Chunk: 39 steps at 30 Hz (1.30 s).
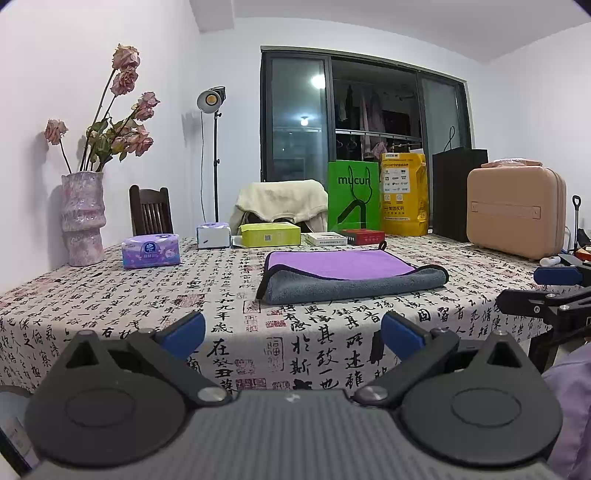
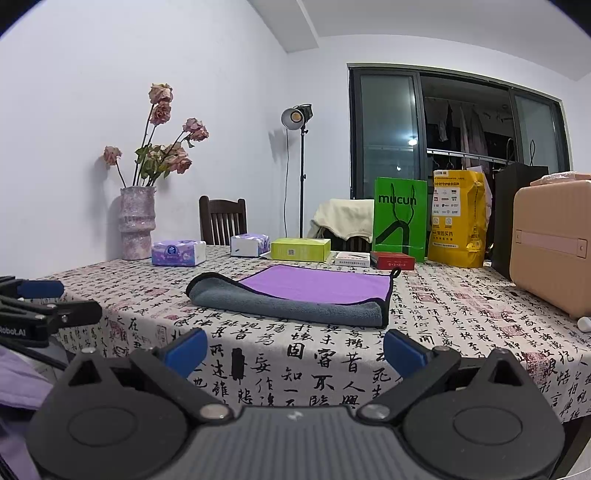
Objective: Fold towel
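Towel [image 1: 351, 275] lay mid-bench [image 1: 110, 314], grey near edge rolled over the purple face, partly folded. Left tongs [image 1: 293, 334] and right tongs [image 2: 294, 350] both gaped wide, empty, hovering short of the near bench edge. Risk: pinching only the top layer could undo the fold; dragging could rumple the tablecloth [image 2: 461, 321].

We see plain white walls [image 1: 92, 37] and a white ceiling [image 2: 443, 18]. A dark-framed sliding glass door [image 1: 364, 110] fills the upper centre, with clothes hanging beyond it. A studio lamp [image 1: 211, 99] on a stand glows at centre left. Two dark wooden chairs [image 1: 150, 210] stand behind the table [image 1: 110, 295], which wears a calligraphy-print cloth.
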Each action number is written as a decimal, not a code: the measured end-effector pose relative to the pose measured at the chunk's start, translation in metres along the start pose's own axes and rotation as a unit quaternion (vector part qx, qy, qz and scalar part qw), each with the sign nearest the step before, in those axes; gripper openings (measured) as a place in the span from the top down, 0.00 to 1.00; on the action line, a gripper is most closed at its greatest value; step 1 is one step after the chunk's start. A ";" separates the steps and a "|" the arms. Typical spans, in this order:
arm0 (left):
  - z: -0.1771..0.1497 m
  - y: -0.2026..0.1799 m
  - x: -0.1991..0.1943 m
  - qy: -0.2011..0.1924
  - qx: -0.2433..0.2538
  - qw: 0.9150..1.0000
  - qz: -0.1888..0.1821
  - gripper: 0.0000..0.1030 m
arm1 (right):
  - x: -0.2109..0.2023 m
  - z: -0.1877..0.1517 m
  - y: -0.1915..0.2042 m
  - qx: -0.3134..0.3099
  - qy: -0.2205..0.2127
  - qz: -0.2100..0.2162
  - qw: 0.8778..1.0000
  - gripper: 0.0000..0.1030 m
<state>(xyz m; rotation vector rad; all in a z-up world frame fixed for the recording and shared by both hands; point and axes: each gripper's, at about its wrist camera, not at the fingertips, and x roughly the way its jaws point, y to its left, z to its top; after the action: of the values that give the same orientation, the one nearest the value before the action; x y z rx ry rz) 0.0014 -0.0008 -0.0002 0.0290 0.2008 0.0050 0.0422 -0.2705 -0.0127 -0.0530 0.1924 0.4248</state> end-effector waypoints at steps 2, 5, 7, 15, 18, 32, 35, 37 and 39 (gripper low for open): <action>0.000 0.000 0.000 0.000 0.000 1.000 0.000 0.00 | 0.000 0.000 0.000 0.000 0.000 0.000 1.000 0.01; 0.000 0.000 0.000 0.000 0.000 1.000 0.000 0.00 | 0.000 0.000 0.000 0.000 0.001 0.000 1.000 0.01; 0.000 0.000 0.000 0.000 0.000 1.000 0.000 0.00 | 0.000 0.000 0.000 0.000 0.001 -0.001 1.000 0.01; -0.001 -0.001 0.001 0.001 0.001 1.000 -0.001 0.00 | 0.001 -0.001 0.000 0.000 0.002 0.000 1.000 0.01; -0.002 -0.002 0.001 0.001 0.003 1.000 -0.001 0.00 | 0.001 -0.001 0.000 0.000 0.002 0.000 1.000 0.01; -0.002 -0.003 0.002 0.001 0.003 1.000 -0.002 0.00 | 0.002 -0.004 0.000 0.000 0.006 0.000 1.000 0.01; -0.003 -0.003 0.002 0.002 0.003 1.000 -0.002 0.00 | 0.003 -0.005 0.000 0.000 0.007 -0.001 1.000 0.01; -0.003 -0.002 0.002 0.002 0.003 1.000 -0.003 0.00 | 0.004 -0.005 0.000 0.001 0.007 -0.001 1.000 0.01; -0.003 -0.002 0.002 0.002 0.003 1.000 -0.002 0.00 | 0.004 -0.004 0.000 0.001 0.008 0.000 1.000 0.01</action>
<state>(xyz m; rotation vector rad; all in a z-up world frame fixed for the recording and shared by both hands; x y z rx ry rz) 0.0030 -0.0031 -0.0032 0.0339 0.2042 -0.0004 0.0446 -0.2693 -0.0178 -0.0543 0.2086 0.4235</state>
